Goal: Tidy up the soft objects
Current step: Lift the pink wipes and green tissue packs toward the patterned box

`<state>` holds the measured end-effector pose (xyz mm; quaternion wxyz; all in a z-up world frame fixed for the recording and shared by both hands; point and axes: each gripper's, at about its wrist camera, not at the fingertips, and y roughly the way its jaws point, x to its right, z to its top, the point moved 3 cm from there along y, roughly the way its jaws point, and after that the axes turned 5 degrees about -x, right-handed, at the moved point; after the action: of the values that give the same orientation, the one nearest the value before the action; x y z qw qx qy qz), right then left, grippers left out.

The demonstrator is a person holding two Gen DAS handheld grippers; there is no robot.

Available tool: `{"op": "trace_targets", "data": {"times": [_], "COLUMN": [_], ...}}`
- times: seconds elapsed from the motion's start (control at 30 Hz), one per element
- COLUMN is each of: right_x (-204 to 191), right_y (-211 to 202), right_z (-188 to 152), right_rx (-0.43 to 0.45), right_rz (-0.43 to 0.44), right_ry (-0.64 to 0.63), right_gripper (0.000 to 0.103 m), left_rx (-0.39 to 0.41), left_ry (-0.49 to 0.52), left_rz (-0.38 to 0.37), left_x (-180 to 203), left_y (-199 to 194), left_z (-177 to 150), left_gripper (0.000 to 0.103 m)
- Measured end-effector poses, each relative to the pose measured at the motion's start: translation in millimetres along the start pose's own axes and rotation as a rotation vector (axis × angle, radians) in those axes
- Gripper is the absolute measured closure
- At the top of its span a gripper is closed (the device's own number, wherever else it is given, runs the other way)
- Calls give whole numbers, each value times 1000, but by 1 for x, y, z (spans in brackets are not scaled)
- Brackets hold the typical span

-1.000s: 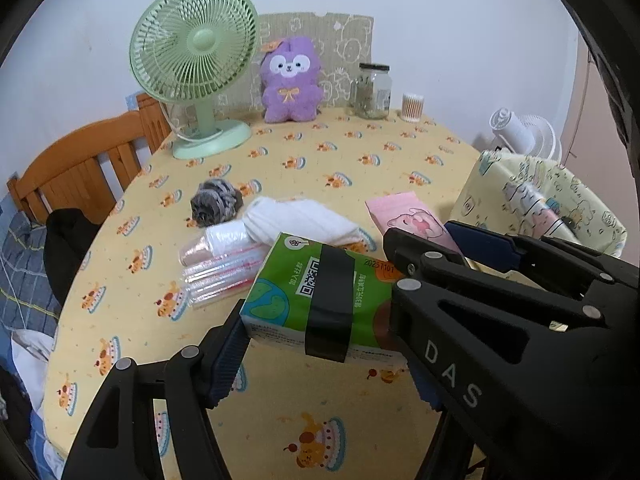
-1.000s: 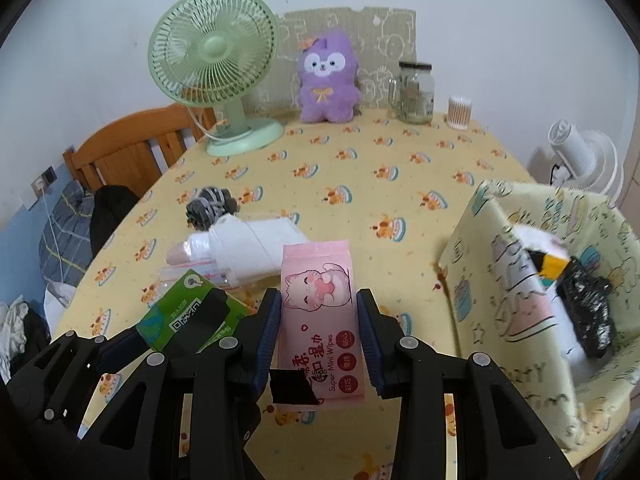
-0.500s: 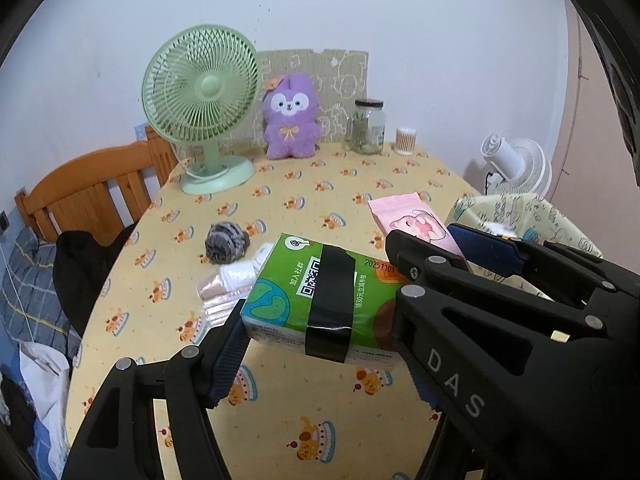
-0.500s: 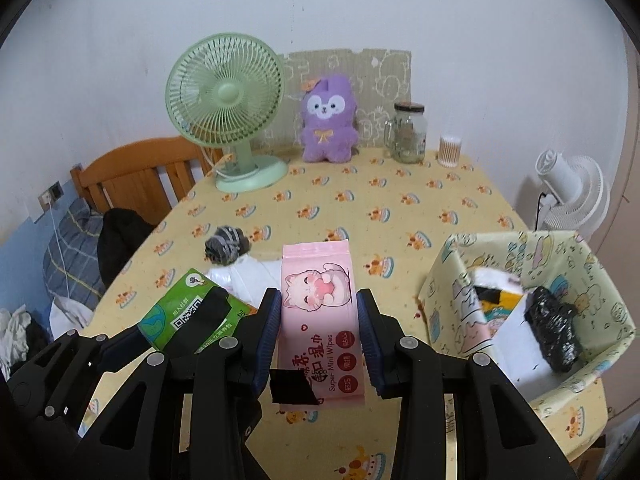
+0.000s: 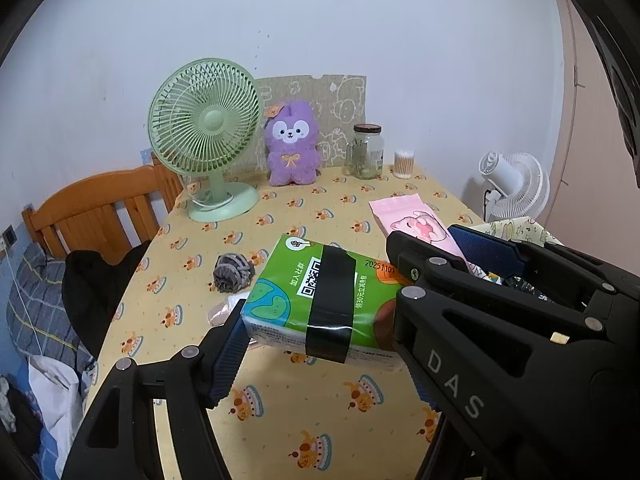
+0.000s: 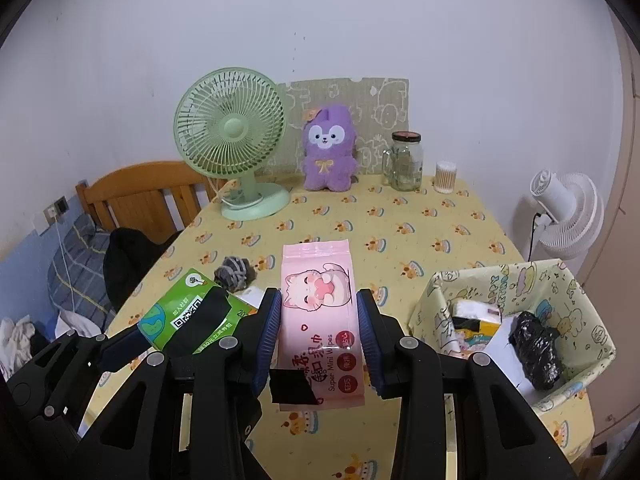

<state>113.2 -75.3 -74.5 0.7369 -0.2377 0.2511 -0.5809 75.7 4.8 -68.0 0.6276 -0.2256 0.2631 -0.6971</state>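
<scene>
My left gripper (image 5: pixel 316 332) is shut on a green tissue pack (image 5: pixel 320 300) with a black tape band, held above the table. The same green tissue pack (image 6: pixel 188 316) shows at the left of the right wrist view. My right gripper (image 6: pixel 318 334) is shut on a pink wet-wipes pack (image 6: pixel 320 320) with a cat picture, also lifted off the table; the pink wet-wipes pack (image 5: pixel 408 220) appears to the right in the left wrist view. A fabric storage basket (image 6: pixel 576 284) stands at the right, holding a black bag (image 6: pixel 536 348) and white items. A grey sock ball (image 6: pixel 234 274) lies on the table.
On the yellow tablecloth (image 6: pixel 400 220) at the back stand a green fan (image 6: pixel 232 140), a purple plush toy (image 6: pixel 328 156), a glass jar (image 6: pixel 406 162) and a cotton-swab tub (image 6: pixel 445 176). A wooden chair (image 6: pixel 144 196) is at the left, a white fan (image 6: pixel 568 216) at the right.
Both grippers have risen with their packs, so the table looks farther below. The white bundle and pink-striped packet beneath are now mostly hidden behind the green pack.
</scene>
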Motion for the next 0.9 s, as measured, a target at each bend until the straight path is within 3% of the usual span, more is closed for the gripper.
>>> {"op": "trace_targets", "data": {"times": [0.9], "right_x": [64], "right_y": [-22], "right_z": [10], "right_rx": [53], "right_rz": [-49], "right_ry": [32], "right_gripper": [62], "left_rx": [36], "left_ry": [76], "left_rz": [-35], "left_x": [64], "left_y": [1], "left_z": [27], "left_gripper": [30]}}
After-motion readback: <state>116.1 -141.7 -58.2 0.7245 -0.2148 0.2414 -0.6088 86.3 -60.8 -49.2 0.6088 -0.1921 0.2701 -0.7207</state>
